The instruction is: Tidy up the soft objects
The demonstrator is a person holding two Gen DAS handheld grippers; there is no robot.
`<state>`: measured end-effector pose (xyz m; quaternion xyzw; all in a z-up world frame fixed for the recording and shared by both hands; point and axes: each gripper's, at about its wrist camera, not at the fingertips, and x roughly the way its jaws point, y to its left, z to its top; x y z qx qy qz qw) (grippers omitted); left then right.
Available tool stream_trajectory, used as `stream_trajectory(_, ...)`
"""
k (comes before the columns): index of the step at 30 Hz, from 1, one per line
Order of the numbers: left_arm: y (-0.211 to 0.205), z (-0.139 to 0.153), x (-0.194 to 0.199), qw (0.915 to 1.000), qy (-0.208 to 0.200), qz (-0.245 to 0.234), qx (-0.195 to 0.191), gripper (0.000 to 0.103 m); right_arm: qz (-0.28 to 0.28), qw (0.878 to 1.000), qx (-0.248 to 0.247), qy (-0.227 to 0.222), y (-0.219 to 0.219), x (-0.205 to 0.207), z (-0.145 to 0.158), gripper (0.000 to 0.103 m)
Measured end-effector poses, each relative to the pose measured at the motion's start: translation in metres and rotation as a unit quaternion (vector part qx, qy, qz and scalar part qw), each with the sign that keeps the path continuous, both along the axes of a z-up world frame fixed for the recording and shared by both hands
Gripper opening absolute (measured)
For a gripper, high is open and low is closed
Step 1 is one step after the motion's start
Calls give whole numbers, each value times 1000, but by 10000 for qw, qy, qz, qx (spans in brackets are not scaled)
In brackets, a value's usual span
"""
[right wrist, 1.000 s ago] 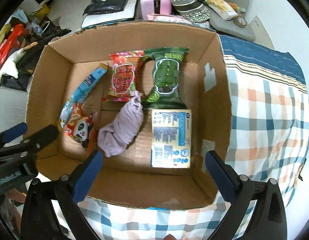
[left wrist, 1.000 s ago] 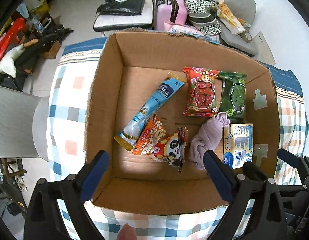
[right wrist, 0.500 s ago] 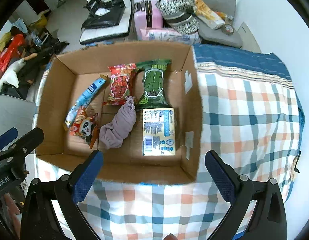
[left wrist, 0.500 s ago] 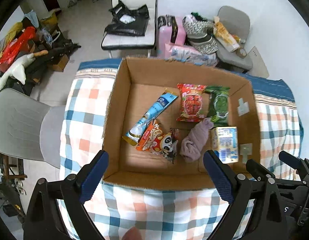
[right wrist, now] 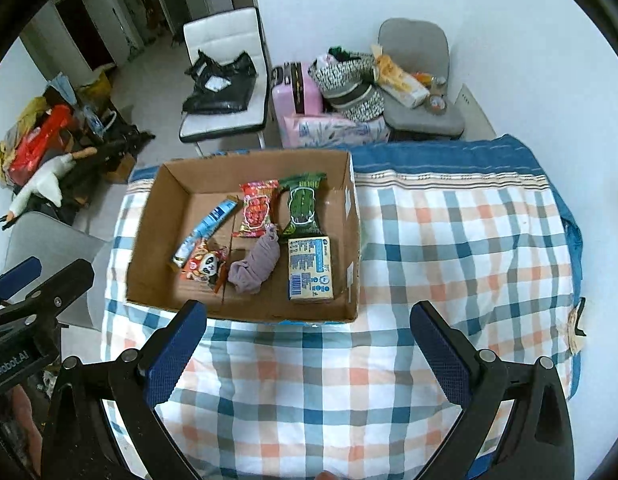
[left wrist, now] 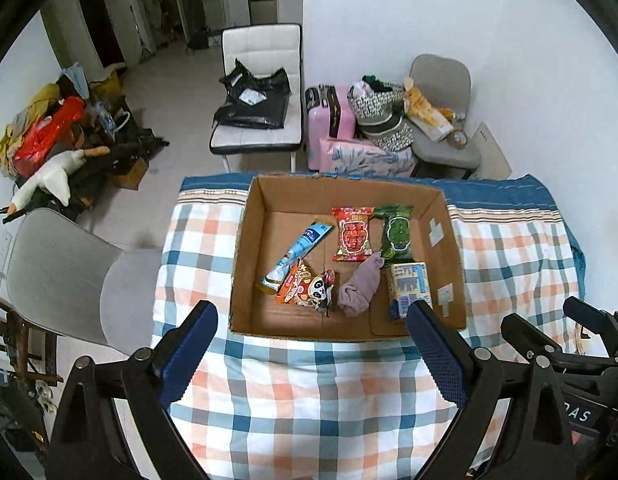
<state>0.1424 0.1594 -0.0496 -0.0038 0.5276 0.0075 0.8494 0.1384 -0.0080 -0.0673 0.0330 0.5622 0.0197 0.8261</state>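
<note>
Six soft items, among them a purple sock (left wrist: 359, 289), are seen gathered in the cardboard box (left wrist: 245, 248), while both grippers (left wrist: 313, 354) (right wrist: 309, 346) are held wide and empty, so little appears left.

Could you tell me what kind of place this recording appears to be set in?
Most likely a lived-in home room, used partly for storage. A plaid-covered bed or table holds the cardboard box, a pink suitcase stands by the wall, and a goose plush toy lies among clutter on the floor.
</note>
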Motion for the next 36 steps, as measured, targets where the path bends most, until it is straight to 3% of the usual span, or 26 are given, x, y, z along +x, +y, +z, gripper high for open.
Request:
stream_trajectory(16,-4,50,-55,9992,-385,-43,-60,97,-65,9978,-15,-657,-11,-61,79,103)
stream_trajectory(36,-6,70,-80,9984,-549,61,109,97,-82,9971,-94,-754,-14,-78,107,103)
